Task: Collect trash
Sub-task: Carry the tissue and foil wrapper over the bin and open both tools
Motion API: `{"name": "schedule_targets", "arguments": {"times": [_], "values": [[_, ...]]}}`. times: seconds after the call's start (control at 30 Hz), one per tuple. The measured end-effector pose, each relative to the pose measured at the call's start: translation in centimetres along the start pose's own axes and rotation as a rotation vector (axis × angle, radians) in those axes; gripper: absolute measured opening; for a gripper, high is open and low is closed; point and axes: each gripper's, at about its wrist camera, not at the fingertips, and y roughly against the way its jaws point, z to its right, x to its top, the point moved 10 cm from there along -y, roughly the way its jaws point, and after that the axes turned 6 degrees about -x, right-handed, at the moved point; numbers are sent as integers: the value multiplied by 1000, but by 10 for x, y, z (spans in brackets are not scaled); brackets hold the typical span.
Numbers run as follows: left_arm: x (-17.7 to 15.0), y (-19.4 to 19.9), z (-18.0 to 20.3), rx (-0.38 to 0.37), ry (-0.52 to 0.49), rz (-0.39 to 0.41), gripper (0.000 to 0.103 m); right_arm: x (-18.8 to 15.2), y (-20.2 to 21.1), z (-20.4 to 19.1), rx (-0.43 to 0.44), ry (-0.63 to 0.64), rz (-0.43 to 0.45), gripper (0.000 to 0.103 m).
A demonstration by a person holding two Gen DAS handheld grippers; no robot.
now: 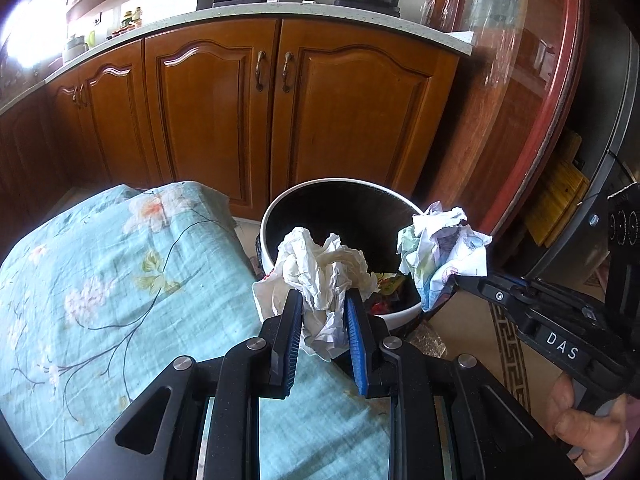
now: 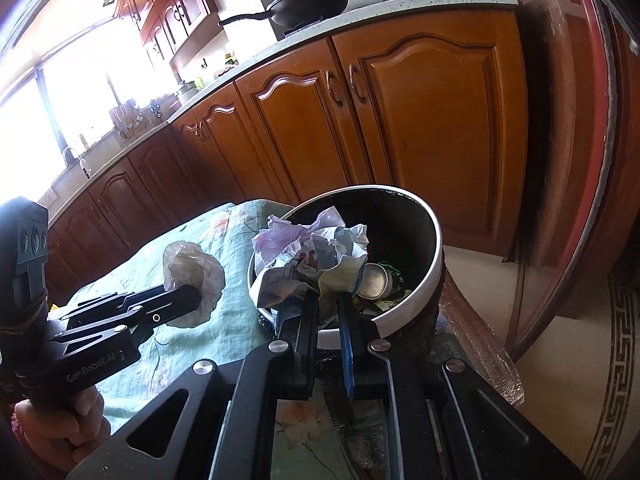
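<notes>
Bin (image 1: 400,314) beside your flowered cloth (image 1: 120,280), your left gripper (image 1: 322,308) pinching white tissue (image 1: 320,272), your right gripper (image 2: 325,300) clamping crumpled printed paper (image 2: 308,256) over it.

The bin (image 1: 404,312) has a glossy white rim and black inside. Just beside it lies matt, woven floral cloth (image 1: 100,280). Behind it stand glossy varnished wood cabinets (image 1: 224,112). Inside it rests a shiny metal can (image 2: 374,280); crumpled white paper (image 1: 320,276) and printed paper (image 2: 312,256) hang at its rim.
</notes>
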Motion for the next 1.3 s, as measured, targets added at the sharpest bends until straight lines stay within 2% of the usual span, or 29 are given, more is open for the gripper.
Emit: {"name": "schedule_targets", "arguments": {"times": [0.57,0.97,1.3], "values": [[28,-36,-4,-13,-3,-19,21,31,-18,16,-64,69,-7,10],[45,-80,-4,-2,-7,-76,21,38,-41,17,-88,133,-55,10],[51,-100,-8,-3,6,-107,22,40,-62,20,-97,155,-111,10]]}}
